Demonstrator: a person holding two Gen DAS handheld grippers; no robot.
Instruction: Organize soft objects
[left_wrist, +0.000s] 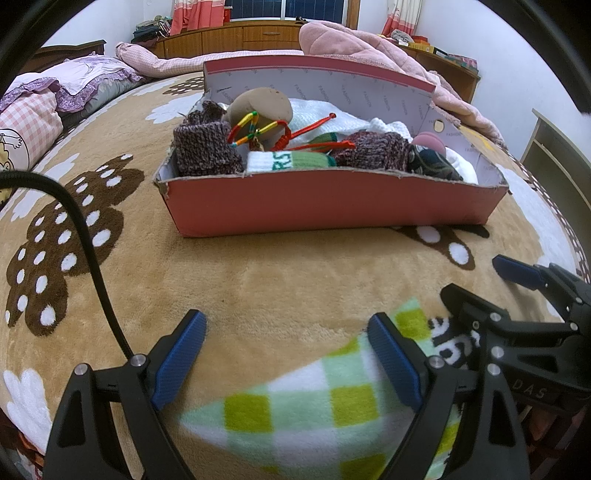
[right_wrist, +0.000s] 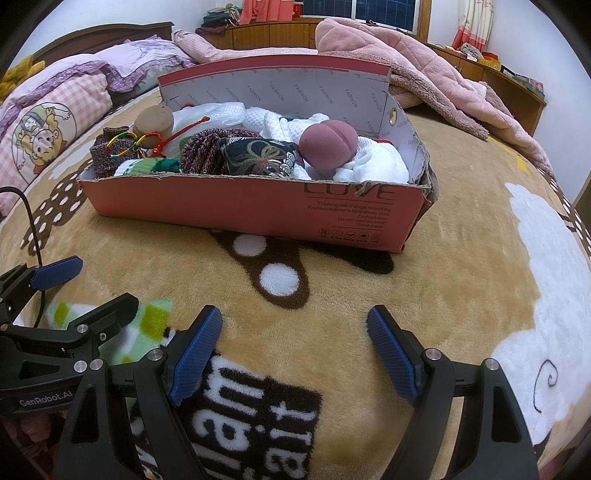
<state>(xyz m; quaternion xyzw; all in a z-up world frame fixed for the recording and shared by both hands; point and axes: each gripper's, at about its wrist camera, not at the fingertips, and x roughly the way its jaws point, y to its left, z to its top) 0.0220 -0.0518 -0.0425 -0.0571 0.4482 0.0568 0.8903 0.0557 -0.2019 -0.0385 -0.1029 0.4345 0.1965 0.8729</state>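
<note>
A red shoe box (left_wrist: 325, 210) stands on the bed, filled with soft things: purple knit pieces (left_wrist: 203, 147), a green and white sock (left_wrist: 288, 162), a tan plush (left_wrist: 258, 105), white cloths and a pink ball (right_wrist: 327, 142). A green-checked fleece cloth (left_wrist: 314, 402) with a black lettered patch (right_wrist: 258, 417) lies at the near edge. My left gripper (left_wrist: 288, 354) hovers open over the checked part. My right gripper (right_wrist: 295, 350) stands open over the lettered patch, close beside the left. Nothing sits between either pair of pads.
A tan plush blanket (right_wrist: 424, 295) with brown and white patterns covers the bed. Pillows (right_wrist: 55, 110) lie at the far left. A pink quilt (right_wrist: 424, 62) is piled behind the box. A black cable (left_wrist: 88, 251) trails at the left.
</note>
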